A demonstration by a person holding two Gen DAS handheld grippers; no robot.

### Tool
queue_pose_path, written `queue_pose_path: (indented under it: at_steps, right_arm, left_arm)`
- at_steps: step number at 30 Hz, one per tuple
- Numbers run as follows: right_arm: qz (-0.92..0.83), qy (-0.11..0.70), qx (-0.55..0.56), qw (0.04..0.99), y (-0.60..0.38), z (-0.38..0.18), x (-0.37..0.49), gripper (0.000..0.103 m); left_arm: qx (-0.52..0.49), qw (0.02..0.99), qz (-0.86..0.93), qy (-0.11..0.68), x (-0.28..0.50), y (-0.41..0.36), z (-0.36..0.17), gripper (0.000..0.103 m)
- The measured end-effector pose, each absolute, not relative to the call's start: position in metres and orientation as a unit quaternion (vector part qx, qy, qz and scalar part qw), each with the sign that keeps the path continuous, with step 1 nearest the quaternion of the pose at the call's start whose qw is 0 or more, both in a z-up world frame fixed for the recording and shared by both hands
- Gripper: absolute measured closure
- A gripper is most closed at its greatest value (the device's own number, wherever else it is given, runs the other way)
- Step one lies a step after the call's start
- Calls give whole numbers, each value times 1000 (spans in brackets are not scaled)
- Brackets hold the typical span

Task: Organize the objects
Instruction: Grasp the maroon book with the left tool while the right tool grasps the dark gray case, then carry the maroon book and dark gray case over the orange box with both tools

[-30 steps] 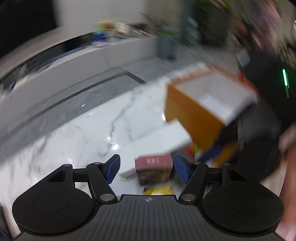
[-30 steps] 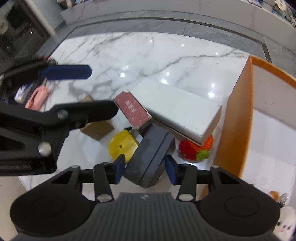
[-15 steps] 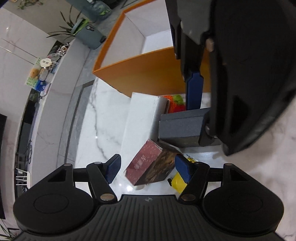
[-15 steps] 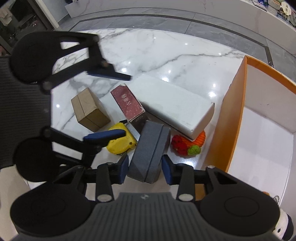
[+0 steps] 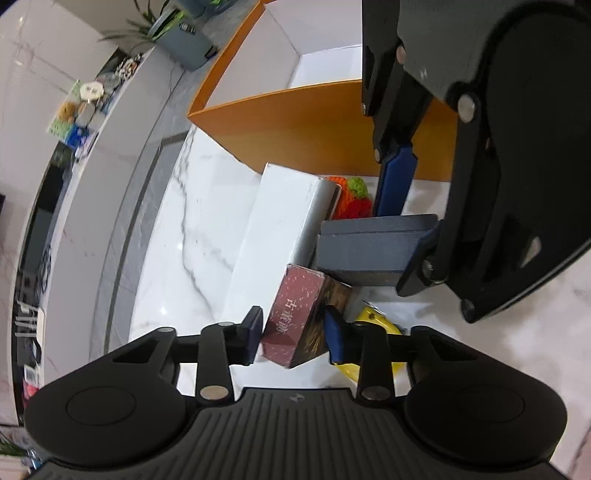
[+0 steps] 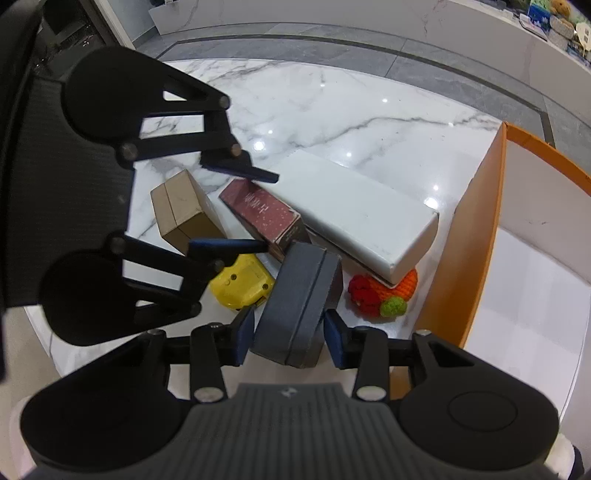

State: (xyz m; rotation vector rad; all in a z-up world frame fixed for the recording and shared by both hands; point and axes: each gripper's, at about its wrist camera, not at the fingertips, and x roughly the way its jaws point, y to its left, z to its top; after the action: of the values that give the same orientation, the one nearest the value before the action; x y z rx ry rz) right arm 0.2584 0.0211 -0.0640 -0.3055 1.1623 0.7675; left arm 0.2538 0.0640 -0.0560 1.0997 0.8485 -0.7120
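Note:
My left gripper (image 5: 293, 338) is shut on the dark red box (image 5: 295, 321); in the right wrist view its fingers (image 6: 236, 243) straddle that box (image 6: 262, 210). My right gripper (image 6: 288, 336) is shut on the dark grey box (image 6: 299, 306), also in the left wrist view (image 5: 369, 247). A long white box (image 6: 358, 218), a knitted orange-red toy (image 6: 380, 295), a yellow object (image 6: 240, 284) and a brown cardboard box (image 6: 181, 214) lie on the marble table (image 6: 332, 110). An open orange bin (image 6: 465, 240) with a white inside stands at the right.
The table's front edge (image 6: 48, 339) runs under the left gripper. A grey floor strip and a white ledge (image 6: 480, 48) with small items lie beyond the table. A potted plant (image 5: 173, 26) stands behind the bin.
My left gripper swung in over the pile and closed its jaws on the dark red box. My right gripper tightened on the grey box and stayed roughly in place.

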Motion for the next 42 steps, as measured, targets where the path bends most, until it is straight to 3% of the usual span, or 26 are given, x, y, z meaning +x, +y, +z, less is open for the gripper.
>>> queue_pose_path:
  at_steps: [3,9,17,27,42]
  right_arm:
    - [358,522,-144,761,20,-64,255,60]
    - [362,507,-167,764,22,-61,244,61]
    - [359,501,-155,772,18,-57,237,62]
    - [373,473,-150,784,8,-20,214,65]
    - [363,424,-111,822,-62,58,157,65]
  left_arm:
    - [479,701,-328,415,248,64,-51,76]
    - [484,706,-310,413,240,60,-63,72]
    - [433,768,-245,404,229,74,-58,77]
    - [265,843,-190,427,203,101,-9,78]
    - [151,885,-218,383,150,66,88,78]
